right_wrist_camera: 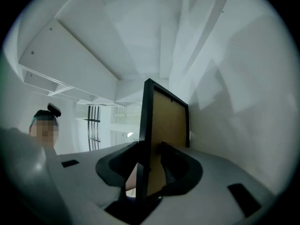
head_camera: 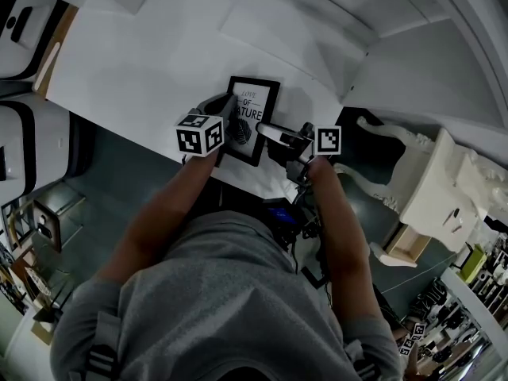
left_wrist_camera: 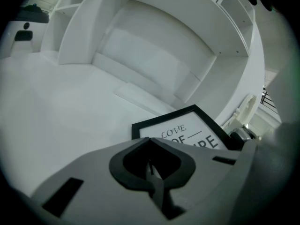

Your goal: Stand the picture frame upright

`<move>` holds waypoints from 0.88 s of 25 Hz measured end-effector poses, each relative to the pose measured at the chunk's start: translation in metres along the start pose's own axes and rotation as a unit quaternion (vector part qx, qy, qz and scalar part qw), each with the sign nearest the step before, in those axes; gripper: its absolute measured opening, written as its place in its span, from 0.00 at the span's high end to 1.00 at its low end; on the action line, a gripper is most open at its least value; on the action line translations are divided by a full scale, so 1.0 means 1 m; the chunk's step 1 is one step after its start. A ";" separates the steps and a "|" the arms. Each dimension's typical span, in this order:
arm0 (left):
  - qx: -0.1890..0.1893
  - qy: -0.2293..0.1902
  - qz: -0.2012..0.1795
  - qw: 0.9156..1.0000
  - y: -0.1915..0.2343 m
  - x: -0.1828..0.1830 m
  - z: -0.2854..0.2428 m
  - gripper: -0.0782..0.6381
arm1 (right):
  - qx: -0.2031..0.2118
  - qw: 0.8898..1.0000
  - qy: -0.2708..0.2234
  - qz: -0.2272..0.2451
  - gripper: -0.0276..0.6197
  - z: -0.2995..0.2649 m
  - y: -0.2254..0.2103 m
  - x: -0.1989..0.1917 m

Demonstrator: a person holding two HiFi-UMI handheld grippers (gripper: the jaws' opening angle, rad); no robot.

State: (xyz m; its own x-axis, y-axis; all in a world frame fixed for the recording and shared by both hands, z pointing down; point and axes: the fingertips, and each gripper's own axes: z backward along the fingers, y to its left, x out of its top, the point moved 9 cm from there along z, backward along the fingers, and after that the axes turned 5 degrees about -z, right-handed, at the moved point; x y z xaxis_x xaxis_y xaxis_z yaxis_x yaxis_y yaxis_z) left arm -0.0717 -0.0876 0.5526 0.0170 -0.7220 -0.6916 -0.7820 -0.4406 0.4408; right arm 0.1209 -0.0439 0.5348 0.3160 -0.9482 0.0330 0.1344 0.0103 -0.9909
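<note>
A black picture frame (head_camera: 255, 101) with the print "LOVE OF NATURE" is on the white table (head_camera: 135, 70) near its front edge, its printed face towards the head view. My left gripper (head_camera: 228, 111) is shut at the frame's lower left corner with nothing between its fingers. In the left gripper view the shut left gripper (left_wrist_camera: 151, 165) sits just in front of the frame (left_wrist_camera: 187, 131). My right gripper (head_camera: 267, 131) reaches in from the right. In the right gripper view the frame (right_wrist_camera: 169, 125) stands edge-on between the wide-apart jaws of the right gripper (right_wrist_camera: 149, 175), brown back showing.
White shelf walls (left_wrist_camera: 154, 46) rise behind the table. A white ornate piece of furniture (head_camera: 444, 181) stands to the right, white appliances (head_camera: 16, 141) to the left. A person (right_wrist_camera: 44, 125) is in the background of the right gripper view.
</note>
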 end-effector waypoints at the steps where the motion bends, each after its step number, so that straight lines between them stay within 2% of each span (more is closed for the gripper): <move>1: -0.001 0.000 0.001 1.000 0.000 0.000 0.000 0.88 | -0.008 1.000 0.000 0.005 0.71 0.002 0.001 0.001; 9: -0.029 -0.008 0.023 0.999 0.006 0.000 0.002 0.88 | -0.090 0.995 -0.010 0.045 0.80 0.018 0.000 0.006; 14: -0.072 -0.011 0.013 0.997 0.006 -0.001 0.005 0.88 | -0.141 0.988 -0.003 0.062 0.80 0.025 -0.005 0.006; 18: -0.082 -0.015 0.017 0.996 0.014 -0.002 0.016 0.80 | -0.117 0.991 -0.011 0.055 0.82 0.022 -0.004 0.005; 22: -0.091 -0.008 0.008 0.996 0.017 0.000 0.024 0.72 | -0.112 0.991 -0.013 0.070 0.82 0.023 -0.001 0.004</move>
State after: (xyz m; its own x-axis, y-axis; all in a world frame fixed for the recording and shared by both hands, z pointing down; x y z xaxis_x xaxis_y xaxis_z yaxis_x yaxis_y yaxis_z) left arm -0.0999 -0.0818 0.5462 -0.0059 -0.7215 -0.6924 -0.6556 -0.5200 0.5475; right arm 0.1439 -0.0404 0.5388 0.3414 -0.9338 -0.1070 -0.1231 0.0684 -0.9900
